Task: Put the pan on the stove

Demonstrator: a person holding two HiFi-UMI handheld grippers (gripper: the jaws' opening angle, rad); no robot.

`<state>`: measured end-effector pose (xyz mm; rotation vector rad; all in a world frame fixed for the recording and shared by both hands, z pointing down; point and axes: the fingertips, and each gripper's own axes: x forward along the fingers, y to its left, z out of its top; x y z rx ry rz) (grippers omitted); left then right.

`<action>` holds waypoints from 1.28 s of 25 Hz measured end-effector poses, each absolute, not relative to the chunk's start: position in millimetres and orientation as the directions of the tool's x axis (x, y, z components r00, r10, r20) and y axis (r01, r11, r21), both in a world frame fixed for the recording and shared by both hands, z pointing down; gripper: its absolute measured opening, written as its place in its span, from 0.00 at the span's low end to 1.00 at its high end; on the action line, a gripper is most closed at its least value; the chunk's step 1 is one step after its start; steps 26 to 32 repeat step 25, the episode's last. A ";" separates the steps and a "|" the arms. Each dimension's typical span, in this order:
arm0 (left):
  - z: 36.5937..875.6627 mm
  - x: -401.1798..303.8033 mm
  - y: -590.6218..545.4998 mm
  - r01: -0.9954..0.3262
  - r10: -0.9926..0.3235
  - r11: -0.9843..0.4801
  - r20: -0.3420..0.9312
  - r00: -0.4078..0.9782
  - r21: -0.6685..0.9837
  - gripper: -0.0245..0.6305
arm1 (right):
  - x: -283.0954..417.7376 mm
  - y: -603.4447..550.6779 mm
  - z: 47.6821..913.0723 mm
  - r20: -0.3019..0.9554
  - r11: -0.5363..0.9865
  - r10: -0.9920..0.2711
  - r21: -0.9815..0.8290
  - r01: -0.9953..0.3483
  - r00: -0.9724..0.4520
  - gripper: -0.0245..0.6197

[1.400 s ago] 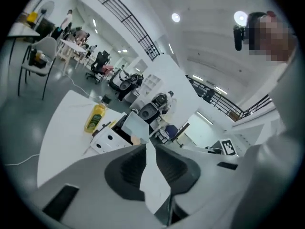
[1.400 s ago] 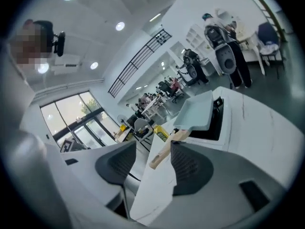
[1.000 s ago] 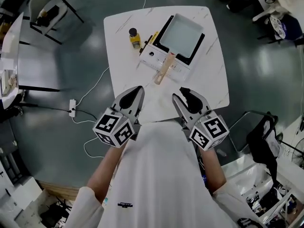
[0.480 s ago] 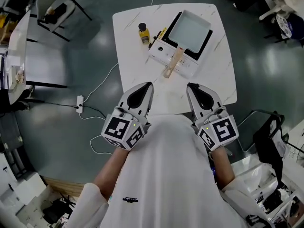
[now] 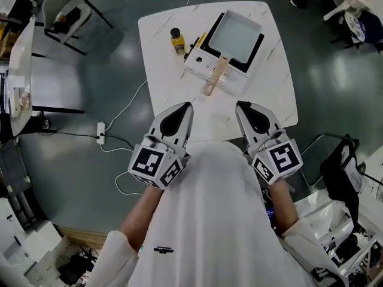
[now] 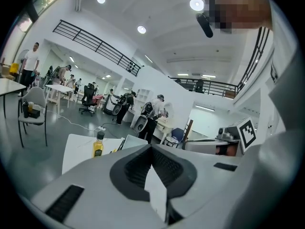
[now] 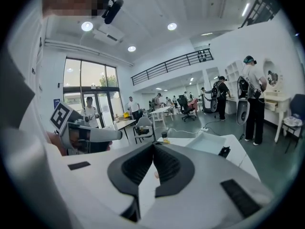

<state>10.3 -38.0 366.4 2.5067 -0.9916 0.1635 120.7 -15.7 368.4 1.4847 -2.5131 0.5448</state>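
A pale square pan (image 5: pixel 235 36) with a wooden handle (image 5: pixel 215 78) sits on the black top of a white portable stove (image 5: pixel 209 72) on the white table (image 5: pixel 275 88). The handle points toward me. My left gripper (image 5: pixel 187 106) and right gripper (image 5: pixel 241 106) hover side by side at the table's near edge, well short of the stove. Both are shut with nothing between the jaws. In the left gripper view the shut left gripper (image 6: pixel 152 149) points over the table. The right gripper view shows the shut right gripper (image 7: pixel 153 147) with the pan (image 7: pixel 209 144) beyond it.
A yellow bottle with a black cap (image 5: pixel 177 40) stands on the table left of the stove. On the floor lie a power strip and white cable (image 5: pixel 100 133). A chair (image 5: pixel 63 11) and another table (image 5: pixel 21 52) stand to the left, and dark gear (image 5: pixel 338 172) to the right. People work far off.
Both grippers have come slightly forward toward the table's near edge, and the right gripper's jaws have closed. The pan stays where it was on the stove.
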 end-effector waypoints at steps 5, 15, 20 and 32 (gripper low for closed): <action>365.7 15.4 -36.5 -0.666 -0.614 -0.654 0.261 0.744 0.359 0.04 | 123.7 -13.3 370.1 0.330 0.424 -0.816 -0.219 -0.879 -0.476 0.05; 371.3 24.5 -37.9 -0.649 -0.592 -0.661 0.271 0.759 0.376 0.04 | 129.7 -13.5 375.5 0.343 0.386 -0.827 -0.229 -0.894 -0.445 0.05; 373.3 25.8 -40.1 -0.648 -0.591 -0.655 0.271 0.760 0.388 0.04 | 129.6 -14.7 378.3 0.350 0.383 -0.826 -0.228 -0.895 -0.442 0.05; 373.3 26.6 -42.9 -0.649 -0.590 -0.654 0.274 0.759 0.389 0.04 | 129.4 -17.9 376.4 0.344 0.386 -0.827 -0.228 -0.894 -0.444 0.05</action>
